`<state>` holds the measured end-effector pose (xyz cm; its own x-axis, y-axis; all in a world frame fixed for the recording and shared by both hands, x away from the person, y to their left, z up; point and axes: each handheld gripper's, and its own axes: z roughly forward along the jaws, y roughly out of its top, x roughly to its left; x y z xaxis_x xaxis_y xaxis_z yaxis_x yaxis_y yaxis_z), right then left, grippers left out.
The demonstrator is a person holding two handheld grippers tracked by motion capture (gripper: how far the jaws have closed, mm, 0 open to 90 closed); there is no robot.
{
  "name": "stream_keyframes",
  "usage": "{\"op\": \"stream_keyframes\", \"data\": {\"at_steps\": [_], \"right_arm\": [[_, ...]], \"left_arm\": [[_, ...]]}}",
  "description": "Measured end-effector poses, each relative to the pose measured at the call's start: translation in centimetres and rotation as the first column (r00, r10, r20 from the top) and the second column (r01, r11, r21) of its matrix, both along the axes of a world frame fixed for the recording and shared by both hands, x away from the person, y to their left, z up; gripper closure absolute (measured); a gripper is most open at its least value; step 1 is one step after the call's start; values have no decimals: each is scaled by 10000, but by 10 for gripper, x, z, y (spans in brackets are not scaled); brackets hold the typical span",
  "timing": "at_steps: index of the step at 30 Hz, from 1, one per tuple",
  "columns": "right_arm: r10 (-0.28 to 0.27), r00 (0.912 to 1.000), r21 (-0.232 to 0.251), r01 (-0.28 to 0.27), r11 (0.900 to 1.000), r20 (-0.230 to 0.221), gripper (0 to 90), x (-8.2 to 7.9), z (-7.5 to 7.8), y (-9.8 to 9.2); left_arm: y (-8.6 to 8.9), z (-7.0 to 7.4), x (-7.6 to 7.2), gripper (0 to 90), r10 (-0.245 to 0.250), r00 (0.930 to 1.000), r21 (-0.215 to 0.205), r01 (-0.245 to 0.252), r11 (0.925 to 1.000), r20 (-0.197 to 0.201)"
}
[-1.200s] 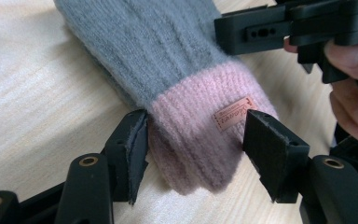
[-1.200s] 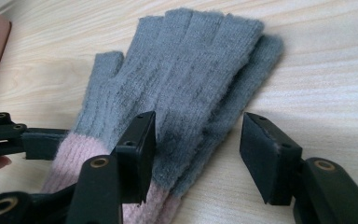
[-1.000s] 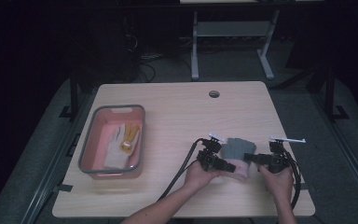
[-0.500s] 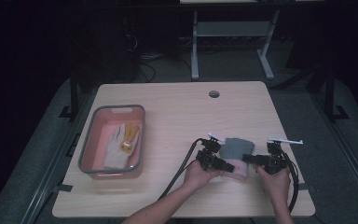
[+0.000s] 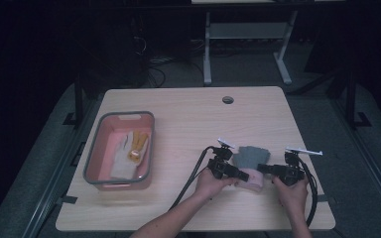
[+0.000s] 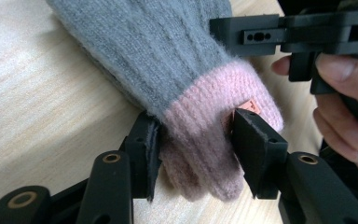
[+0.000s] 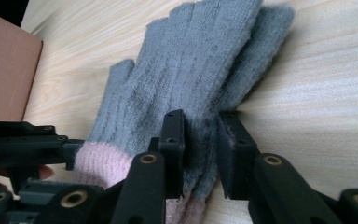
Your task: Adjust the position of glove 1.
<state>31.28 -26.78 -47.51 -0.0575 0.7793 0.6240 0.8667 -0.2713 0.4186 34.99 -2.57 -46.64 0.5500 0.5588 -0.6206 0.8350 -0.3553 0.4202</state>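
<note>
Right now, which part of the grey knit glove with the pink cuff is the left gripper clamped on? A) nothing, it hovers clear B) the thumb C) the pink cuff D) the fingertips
C: in the left gripper view the left gripper has its two black jaws pressed against either side of the pink cuff of the grey knit glove, which lies on the pale wooden table.

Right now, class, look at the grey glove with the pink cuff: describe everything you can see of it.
The grey glove is fuzzy ribbed knit with a pink cuff bearing a small orange tag. It lies flat on the wooden table, fingers pointing away from the person, right of the pink tray. The left hand-held gripper pinches the cuff; the right hand-held gripper pinches its grey side edge. A second grey layer shows underneath.
</note>
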Motion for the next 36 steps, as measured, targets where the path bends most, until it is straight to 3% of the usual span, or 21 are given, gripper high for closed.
{"op": "stream_keyframes", "data": {"at_steps": [2, 8, 24, 36], "right_arm": [[33, 10000, 90, -33, 10000, 36, 764, 0, 0, 0], [45, 10000, 521, -50, 9986, 87, 779, 0, 1, -3], [329, 9983, 662, -360, 9972, 476, 783, -6, 11, 6], [416, 9978, 999, -466, 9939, 513, 783, -8, 13, 9]], "left_arm": [[1, -1, 1, 560, 117, 9998, -196, -120, 9997, -146], [3, 0, -1, 588, 100, 9999, -229, -97, 9997, 135], [16, 3, -2, 611, 98, 9998, -472, -90, 9988, 163], [24, 8, -5, 613, -7, 9996, -603, 23, 9982, 272]]}}
